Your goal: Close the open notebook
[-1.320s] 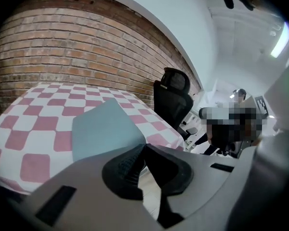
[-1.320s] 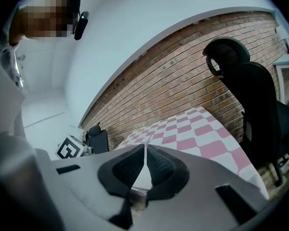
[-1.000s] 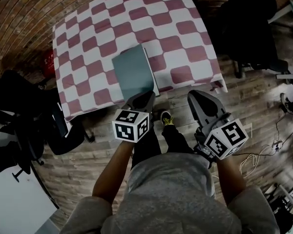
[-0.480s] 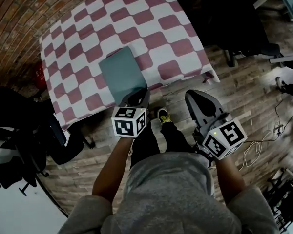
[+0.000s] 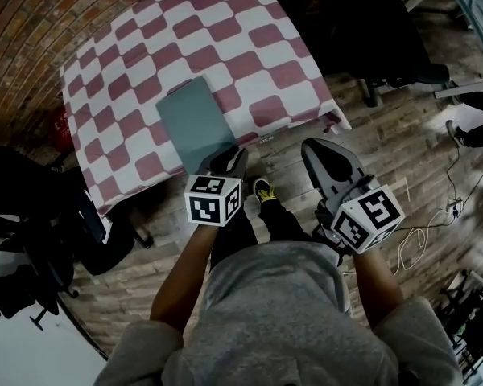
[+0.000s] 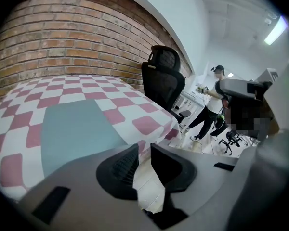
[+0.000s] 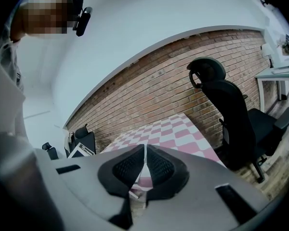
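On the checked tablecloth (image 5: 225, 39), the head view shows the teal notebook (image 5: 195, 123) lying closed near the front edge. My left gripper (image 5: 225, 161) is just before it, my right gripper (image 5: 328, 158) over the floor.

Only the left gripper view shows its jaws, which have just been opening with nothing between them, and a standing person (image 6: 209, 109).

In the right gripper view my jaws are together and empty, beside an office chair (image 7: 231, 124).

The left gripper (image 5: 228, 162), its empty jaws having just been opening, hides the near corner of the notebook (image 5: 195, 119) in the head view. The checked table (image 5: 249, 55) and black office chair (image 5: 366, 26) run off the top edge. Dark shapes (image 5: 32, 215) at left are too dim to identify.
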`<state>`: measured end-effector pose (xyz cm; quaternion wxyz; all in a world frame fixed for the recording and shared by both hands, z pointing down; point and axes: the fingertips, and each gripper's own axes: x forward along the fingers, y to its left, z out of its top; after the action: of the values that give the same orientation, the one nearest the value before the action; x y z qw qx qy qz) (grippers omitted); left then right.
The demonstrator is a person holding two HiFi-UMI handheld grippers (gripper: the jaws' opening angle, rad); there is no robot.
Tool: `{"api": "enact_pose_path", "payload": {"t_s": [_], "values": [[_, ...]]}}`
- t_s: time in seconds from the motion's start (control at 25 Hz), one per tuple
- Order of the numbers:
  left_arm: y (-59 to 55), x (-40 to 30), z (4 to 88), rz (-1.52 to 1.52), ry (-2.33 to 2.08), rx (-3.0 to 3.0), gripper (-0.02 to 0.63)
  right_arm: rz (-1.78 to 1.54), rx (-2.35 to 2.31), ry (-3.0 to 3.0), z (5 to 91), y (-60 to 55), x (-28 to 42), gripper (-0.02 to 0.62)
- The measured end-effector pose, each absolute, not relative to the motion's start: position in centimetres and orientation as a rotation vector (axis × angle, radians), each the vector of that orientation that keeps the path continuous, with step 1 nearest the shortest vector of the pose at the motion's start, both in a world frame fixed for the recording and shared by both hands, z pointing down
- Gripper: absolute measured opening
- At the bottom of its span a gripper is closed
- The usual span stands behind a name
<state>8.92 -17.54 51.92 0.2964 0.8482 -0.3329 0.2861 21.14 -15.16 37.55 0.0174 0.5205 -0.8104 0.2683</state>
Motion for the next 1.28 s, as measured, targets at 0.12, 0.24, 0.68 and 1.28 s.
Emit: {"api": "enact_pose_path", "payload": {"t_s": [0.12,0.24,0.68,1.28], "values": [[-17.2,8.8,50.5,0.732,-0.898,2.275,0.081,0.800,1.625,-2.522,36.6,-15.2,21.8,0.035],[-16.9,8.1,48.7,0.702,-0.937,2.278,0.080,0.759,1.626,-2.521,35.6,-15.1,22.5,0.035],[-16.4,3.6,39.5,0.460,-1.194,2.293,0.021,0.601,1.586,-2.562,32.1,-15.2,22.2,0.035],[-14.7,-1.7,32.5,0.382,-1.487,2.377,0.021,0.508,1.419,-2.660,30.6,-16.0,17.3,0.035]]}}
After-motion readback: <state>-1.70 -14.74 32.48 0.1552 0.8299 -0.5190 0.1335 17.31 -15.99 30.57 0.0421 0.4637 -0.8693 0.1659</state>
